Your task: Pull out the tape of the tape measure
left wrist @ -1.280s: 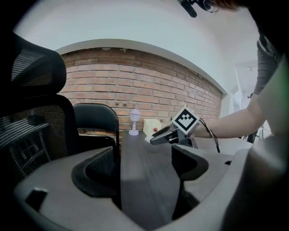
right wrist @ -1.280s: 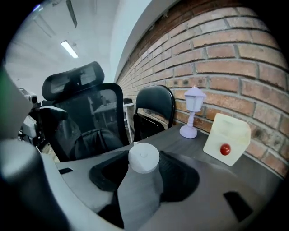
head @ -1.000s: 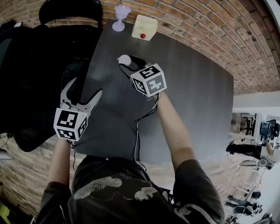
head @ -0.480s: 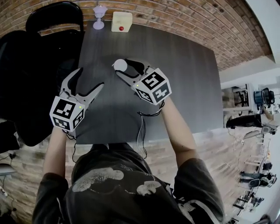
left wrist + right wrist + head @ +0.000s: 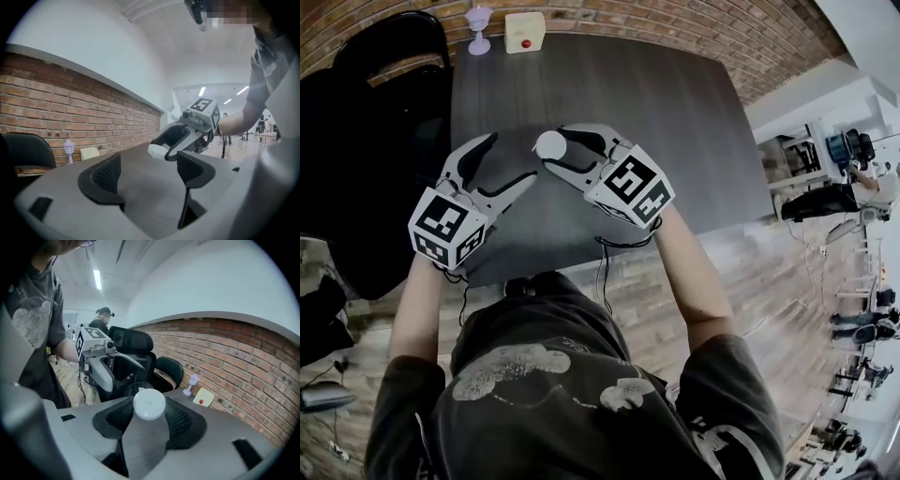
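And there was the tape measure point(image 5: 149, 404), a small white round case, pinched by its rim between the fingers of the right gripper point(image 5: 551, 148) and held up above the near-left part of the dark counter point(image 5: 656, 103). The fingers stood fairly wide, but only because the case filled the gap; the ribbed pads pressed on both sides of it.

The left gripper point(image 5: 149, 173) hung just beside it with its fingers well apart and nothing between them, pointing across at the case. No tape was out.

The case looked light, hard and smooth, so it would probably want to swivel or slide in the pads once the pulling started; the right side would need a firm squeeze. The tape itself was likely thin, bendy and sprung, keen to snap back. The place to take hold was judged to be the tab at the tape's end. A tiny nub on the rim facing the left gripper might have been that tab, though it was too small to tell.
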Demonstrator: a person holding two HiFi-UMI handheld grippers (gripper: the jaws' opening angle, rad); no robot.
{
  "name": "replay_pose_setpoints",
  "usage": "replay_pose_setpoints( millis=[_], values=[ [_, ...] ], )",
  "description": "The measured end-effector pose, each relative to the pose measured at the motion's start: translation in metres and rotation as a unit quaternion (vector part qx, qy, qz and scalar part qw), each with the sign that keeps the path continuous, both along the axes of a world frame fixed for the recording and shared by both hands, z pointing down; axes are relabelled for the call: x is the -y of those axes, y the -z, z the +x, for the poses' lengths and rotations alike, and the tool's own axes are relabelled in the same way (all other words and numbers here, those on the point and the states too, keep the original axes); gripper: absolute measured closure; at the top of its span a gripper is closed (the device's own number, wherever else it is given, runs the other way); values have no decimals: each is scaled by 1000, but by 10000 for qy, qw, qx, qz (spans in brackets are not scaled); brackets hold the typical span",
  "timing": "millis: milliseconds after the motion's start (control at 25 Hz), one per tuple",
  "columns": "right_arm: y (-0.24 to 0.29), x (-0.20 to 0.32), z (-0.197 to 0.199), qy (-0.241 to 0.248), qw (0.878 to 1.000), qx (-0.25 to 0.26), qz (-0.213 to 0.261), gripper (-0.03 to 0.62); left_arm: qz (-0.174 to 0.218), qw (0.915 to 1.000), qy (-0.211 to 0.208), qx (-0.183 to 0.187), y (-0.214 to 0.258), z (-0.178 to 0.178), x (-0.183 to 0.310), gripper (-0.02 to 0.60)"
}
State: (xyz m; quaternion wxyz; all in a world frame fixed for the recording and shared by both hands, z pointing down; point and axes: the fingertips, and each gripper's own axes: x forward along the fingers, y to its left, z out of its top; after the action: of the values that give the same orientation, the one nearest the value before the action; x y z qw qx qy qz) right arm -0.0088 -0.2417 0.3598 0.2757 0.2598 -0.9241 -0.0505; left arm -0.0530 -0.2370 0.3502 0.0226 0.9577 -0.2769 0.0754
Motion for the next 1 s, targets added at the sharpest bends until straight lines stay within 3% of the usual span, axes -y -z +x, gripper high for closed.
replay_pose_setpoints(
  millis=[40, 120, 240, 440, 1000],
  values=[
    [0, -7, 1, 6, 10000, -54, 21, 362, 27, 10000, -81, 9, 0, 3, -5, 214],
    [-3, -22, 3, 43, 9998, -171, 25, 362, 87, 9998, -164, -6, 2, 9, -13, 344],
    [-6, -37, 7, 37, 9996, -296, 1, 362, 98, 9995, -292, -59, 1, 17, -25, 353],
    [-3, -46, 18, 57, 9996, -282, -68, 362, 103, 9973, -703, 205, -8, 36, -45, 353],
    [-5, -72, 51, 470, 9984, -239, -186, 362, 199, 9987, -369, 305, -14, 80, -68, 481]
  ],
)
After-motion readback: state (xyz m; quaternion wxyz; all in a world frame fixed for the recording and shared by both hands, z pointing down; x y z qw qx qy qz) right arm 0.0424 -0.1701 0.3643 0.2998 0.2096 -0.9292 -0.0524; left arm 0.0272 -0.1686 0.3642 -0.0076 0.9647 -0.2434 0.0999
